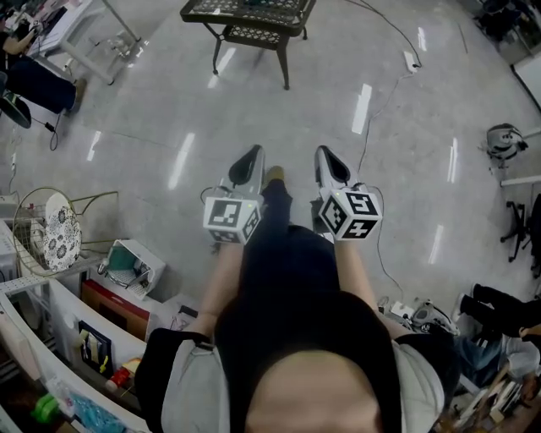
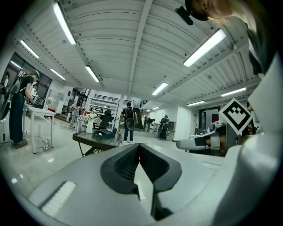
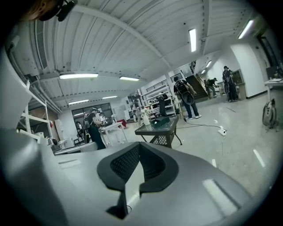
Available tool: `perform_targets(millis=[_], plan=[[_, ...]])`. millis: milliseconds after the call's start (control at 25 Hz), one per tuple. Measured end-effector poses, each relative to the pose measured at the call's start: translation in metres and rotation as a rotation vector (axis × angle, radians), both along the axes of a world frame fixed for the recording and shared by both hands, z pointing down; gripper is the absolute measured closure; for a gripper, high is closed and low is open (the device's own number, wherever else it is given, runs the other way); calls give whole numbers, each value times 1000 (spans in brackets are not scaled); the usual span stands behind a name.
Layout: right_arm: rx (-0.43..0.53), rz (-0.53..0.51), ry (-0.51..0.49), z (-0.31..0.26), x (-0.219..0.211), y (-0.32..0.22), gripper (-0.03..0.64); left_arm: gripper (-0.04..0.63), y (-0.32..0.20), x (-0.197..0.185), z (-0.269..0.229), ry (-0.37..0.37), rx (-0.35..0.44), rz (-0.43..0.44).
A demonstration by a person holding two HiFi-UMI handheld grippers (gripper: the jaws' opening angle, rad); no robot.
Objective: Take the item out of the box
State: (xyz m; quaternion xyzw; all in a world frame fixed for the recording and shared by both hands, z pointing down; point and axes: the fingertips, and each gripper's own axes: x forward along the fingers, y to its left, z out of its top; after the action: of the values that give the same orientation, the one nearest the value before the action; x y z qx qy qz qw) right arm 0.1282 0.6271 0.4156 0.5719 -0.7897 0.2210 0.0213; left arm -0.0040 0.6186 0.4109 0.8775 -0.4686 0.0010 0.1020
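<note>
A dark metal table [image 1: 249,15] stands ahead of me across the floor. On it sits a dark box [image 2: 105,133], which the right gripper view also shows [image 3: 161,120] beside a white vase [image 3: 145,118]. What is inside the box cannot be seen. My left gripper [image 1: 251,157] and right gripper [image 1: 328,157] are held side by side at waist height, pointing toward the table and far short of it. The left gripper's [image 2: 139,148] jaws meet with nothing between them. The right gripper's [image 3: 139,146] jaws are also together and empty.
A cable with a power strip [image 1: 410,61] runs over the glossy floor to the right of the table. A white table [image 1: 93,34] stands at far left, and shelves with plates [image 1: 59,232] lie near left. A vacuum [image 1: 505,139] is at right. Several people stand in the background.
</note>
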Motion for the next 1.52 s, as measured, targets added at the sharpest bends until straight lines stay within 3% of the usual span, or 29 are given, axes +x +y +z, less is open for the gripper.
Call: perform_targets(millis=[360, 840, 1160, 1520], plan=[[-15, -30, 32, 7, 2, -32, 616, 586, -33, 3, 7, 7, -21, -17], [-7, -44, 63, -5, 32, -117, 616, 586, -123, 27, -5, -16, 6, -25], [-37, -89, 61, 1, 31, -170, 617, 586, -173, 24, -1, -26, -18, -75], [-43, -54, 76, 3, 44, -231, 615, 586, -233, 22, 0, -18, -42, -91]])
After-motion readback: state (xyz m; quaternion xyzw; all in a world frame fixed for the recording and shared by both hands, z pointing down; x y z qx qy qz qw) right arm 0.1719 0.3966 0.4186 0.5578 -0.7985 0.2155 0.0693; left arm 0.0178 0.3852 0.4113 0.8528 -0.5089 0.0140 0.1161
